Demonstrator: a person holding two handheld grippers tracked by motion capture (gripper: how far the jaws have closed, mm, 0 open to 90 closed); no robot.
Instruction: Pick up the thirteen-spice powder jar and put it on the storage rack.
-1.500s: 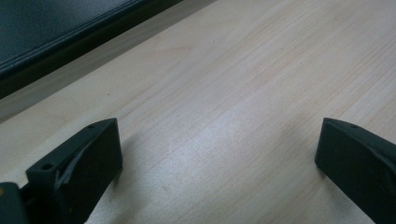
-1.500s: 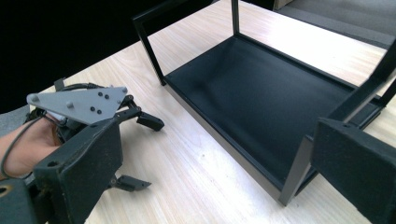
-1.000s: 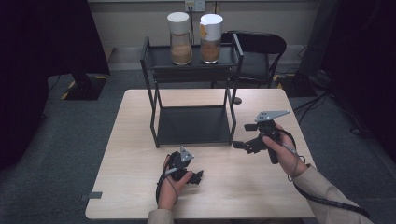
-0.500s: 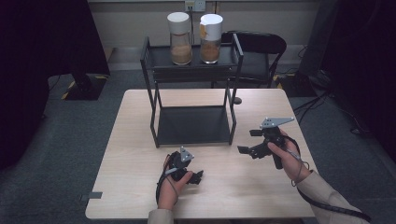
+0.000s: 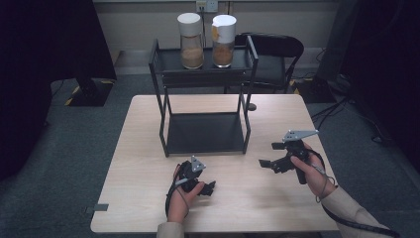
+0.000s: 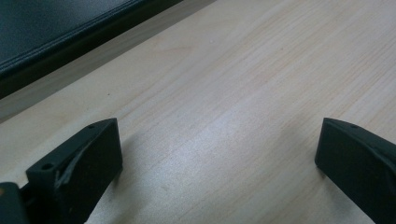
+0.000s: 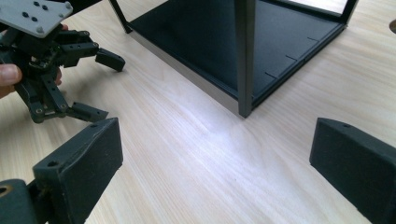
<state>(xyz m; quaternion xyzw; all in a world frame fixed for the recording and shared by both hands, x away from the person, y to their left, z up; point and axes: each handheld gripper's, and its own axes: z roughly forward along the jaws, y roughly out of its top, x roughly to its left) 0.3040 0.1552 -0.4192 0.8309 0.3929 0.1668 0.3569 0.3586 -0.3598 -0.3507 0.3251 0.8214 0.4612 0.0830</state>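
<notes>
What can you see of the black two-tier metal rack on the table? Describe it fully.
The black two-tier metal rack stands upright on the light wooden table, at its far middle. Four thin posts join a flat bottom shelf to a railed top shelf. Two white-lidded clear jars of brown powder stand side by side on top. The bottom shelf is bare. Neither gripper touches it.

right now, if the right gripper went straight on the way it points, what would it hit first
Probably the rack's near corner post: in the right gripper view it stands almost dead ahead between the open jaws of the right gripper, with bare table before it. Depth is hard to judge.
</notes>
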